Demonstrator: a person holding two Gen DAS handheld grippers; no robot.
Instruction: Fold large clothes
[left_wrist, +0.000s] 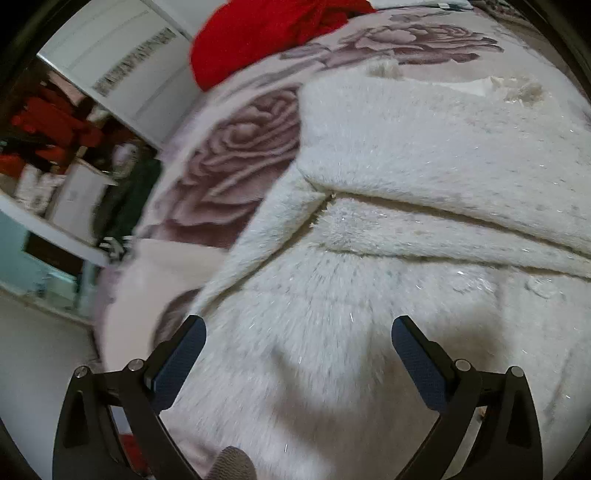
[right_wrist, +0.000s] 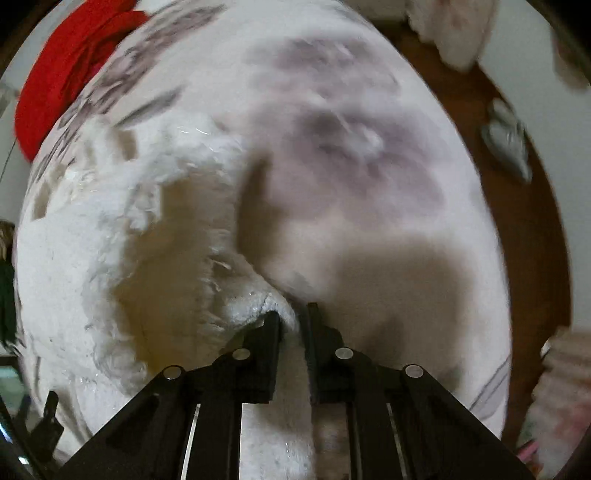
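Here, rose-print blanket (left_wrist: 236, 155), white wardrobe (left_wrist: 122, 70)

a rose-patterned blanket (left_wrist: 236, 155) covers the bed, a red cloth (left_wrist: 258, 33) bunched at its far edge

Black left claw (left_wrist: 298, 334), blue textured pads (left_wrist: 177, 365), silver pivot screws.

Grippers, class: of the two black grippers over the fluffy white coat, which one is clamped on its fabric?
The right gripper: its jaws pinch an edge of the fluffy white coat. The left gripper is wide open, nothing between its fingers.
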